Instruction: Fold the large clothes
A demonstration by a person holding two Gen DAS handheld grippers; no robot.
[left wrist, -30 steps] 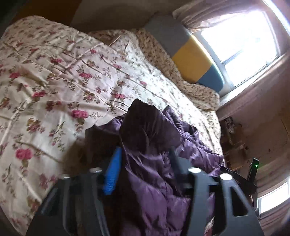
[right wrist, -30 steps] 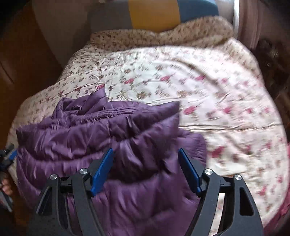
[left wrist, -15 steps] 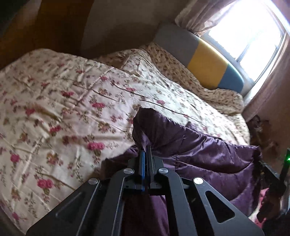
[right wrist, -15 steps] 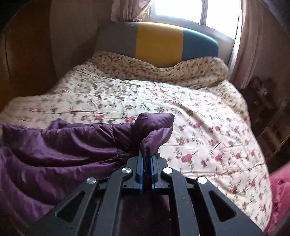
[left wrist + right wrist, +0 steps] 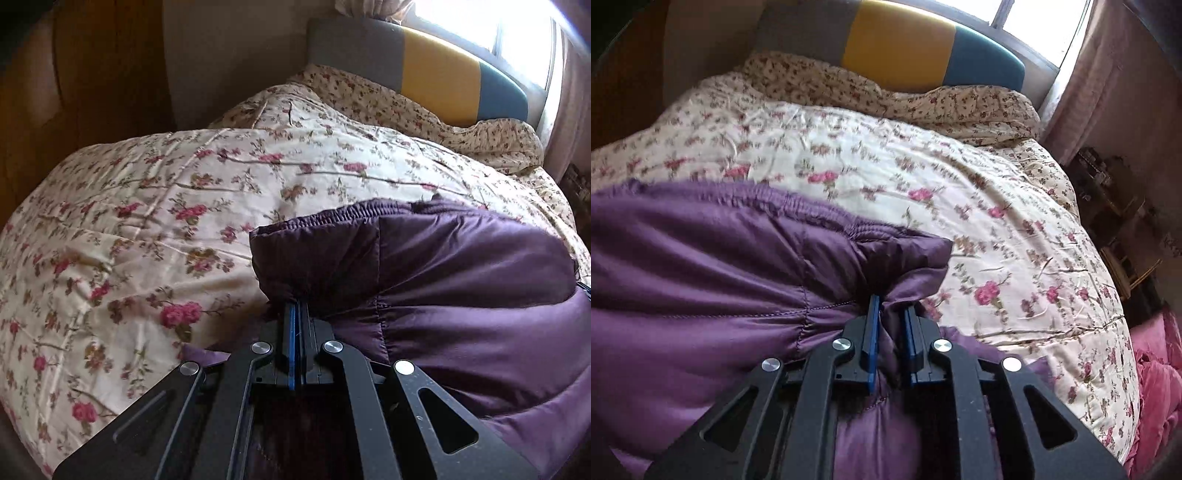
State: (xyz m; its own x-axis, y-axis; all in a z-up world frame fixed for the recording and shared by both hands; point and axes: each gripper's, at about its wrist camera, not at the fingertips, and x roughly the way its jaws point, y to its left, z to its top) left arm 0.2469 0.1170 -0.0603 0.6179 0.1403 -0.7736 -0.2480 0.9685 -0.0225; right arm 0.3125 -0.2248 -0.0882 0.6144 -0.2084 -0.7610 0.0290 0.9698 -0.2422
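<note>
I have the quilted, shiny purple padded garment [image 5: 461, 295] lying on the near part of the cream rose-print bedspread [image 5: 147, 229], with a corner pinched in each tool. My left gripper [image 5: 295, 314] is pressed fully together on the thin fabric just below the garment's left corner. My right gripper [image 5: 889, 310] is clamped on a thicker bunch at the right corner, and its jaws have just been easing apart a little with that fabric between them. That right hold worries me most: the shell looks slick, the bunch is puffy, and any pull sideways could let it slide out and drop the corner. The left bite is shallow, near the edge seam, so a sharp tug might strip it free too. If I pull the two corners unevenly, the gathered elastic hem [image 5: 783, 203] will twist and the fold will go crooked. For room, I judge the bedspread open ahead all the way to the small-flowered pillows [image 5: 886, 92] by the grey, yellow and blue headboard [image 5: 905, 48]; the bed's right edge drops near a pink cloth heap [image 5: 1156, 376].
</note>
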